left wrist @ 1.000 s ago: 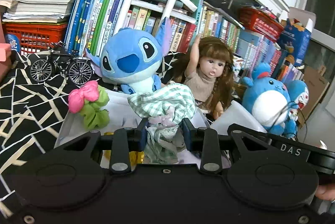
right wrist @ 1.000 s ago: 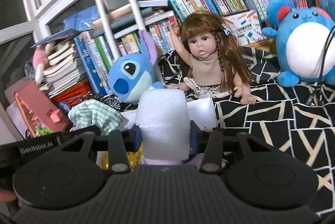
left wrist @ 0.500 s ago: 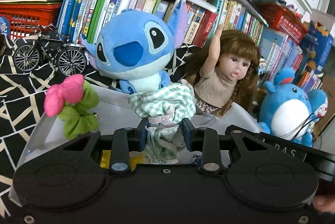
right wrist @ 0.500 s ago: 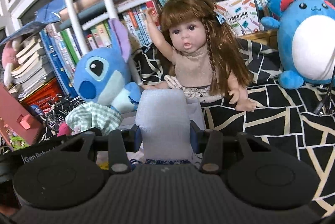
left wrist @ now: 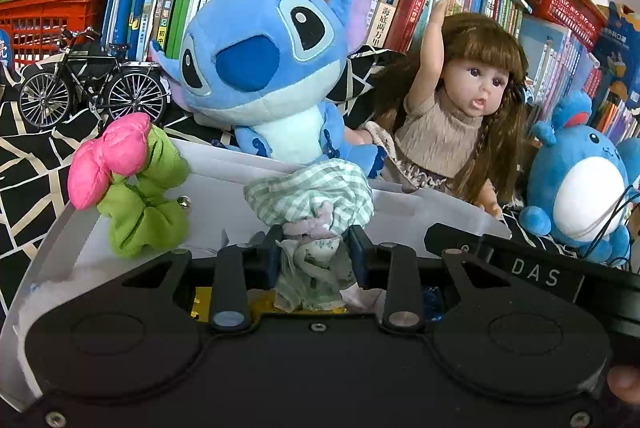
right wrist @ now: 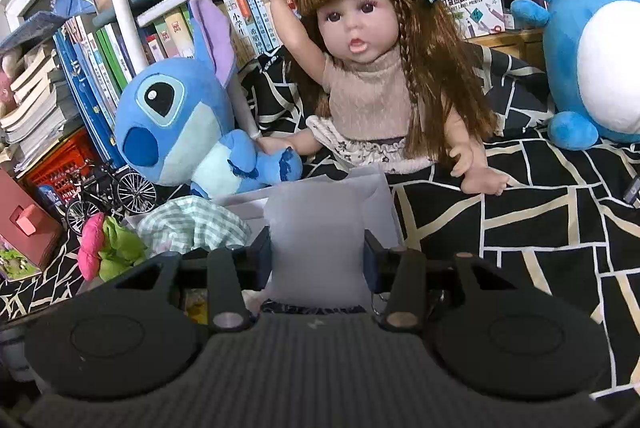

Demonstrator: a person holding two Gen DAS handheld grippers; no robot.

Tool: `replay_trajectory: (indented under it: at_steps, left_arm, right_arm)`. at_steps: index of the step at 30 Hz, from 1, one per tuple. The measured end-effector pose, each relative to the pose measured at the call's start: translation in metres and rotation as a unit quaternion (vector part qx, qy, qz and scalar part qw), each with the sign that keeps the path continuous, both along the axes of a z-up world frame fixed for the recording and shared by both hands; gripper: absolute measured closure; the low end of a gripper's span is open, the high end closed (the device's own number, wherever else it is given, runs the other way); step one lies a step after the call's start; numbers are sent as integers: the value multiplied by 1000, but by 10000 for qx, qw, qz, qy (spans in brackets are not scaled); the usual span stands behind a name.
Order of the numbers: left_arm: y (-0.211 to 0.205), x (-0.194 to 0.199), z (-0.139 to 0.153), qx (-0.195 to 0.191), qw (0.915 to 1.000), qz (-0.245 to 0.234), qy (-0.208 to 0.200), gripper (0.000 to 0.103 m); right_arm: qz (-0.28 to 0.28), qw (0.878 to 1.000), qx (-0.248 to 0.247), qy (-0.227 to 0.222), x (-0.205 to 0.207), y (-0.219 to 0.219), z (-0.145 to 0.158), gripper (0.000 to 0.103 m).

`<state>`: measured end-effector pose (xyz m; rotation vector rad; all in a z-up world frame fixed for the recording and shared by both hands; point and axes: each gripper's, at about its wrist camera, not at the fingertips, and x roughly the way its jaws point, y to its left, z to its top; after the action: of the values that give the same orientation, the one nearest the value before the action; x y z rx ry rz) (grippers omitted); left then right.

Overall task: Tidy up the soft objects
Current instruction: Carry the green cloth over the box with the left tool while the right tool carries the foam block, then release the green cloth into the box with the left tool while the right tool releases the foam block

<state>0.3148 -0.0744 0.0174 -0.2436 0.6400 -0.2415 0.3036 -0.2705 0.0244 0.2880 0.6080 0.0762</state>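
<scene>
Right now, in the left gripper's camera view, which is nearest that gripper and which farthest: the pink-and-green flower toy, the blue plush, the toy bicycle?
1. Pink-and-green flower toy, on the bin's left rim.
2. Blue plush, behind the bin, centre.
3. Toy bicycle, far left by the books.

Looks like a home, prob a kid's room or study corner. Packed bookshelf [left wrist: 400,4] w/ rows of books behind, more stacked flat at left. Soft toys sit on a black patterned cloth [right wrist: 540,212]: blue plush [left wrist: 260,76], doll [right wrist: 368,68], round blue plush [right wrist: 592,44]. Also a model bicycle [left wrist: 92,84] & red basket [left wrist: 44,24].
</scene>
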Motion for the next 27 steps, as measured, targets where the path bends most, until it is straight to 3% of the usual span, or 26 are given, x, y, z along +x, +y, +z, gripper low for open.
replay_trajectory:
  at_steps: [16, 21, 27]
  left_arm:
    - [0, -2, -2, 55, 10000, -71, -35, 67]
    - [6, -11, 5, -35, 9999, -7, -100, 55]
    - [18, -31, 18, -82, 9996, 44, -284, 38]
  right_arm:
    - [55, 10000, 26, -20, -1, 0, -4, 50]
    - [63, 9999, 101, -92, -9, -6, -1, 35]
    - [163, 9993, 117, -303, -25, -10, 8, 27]
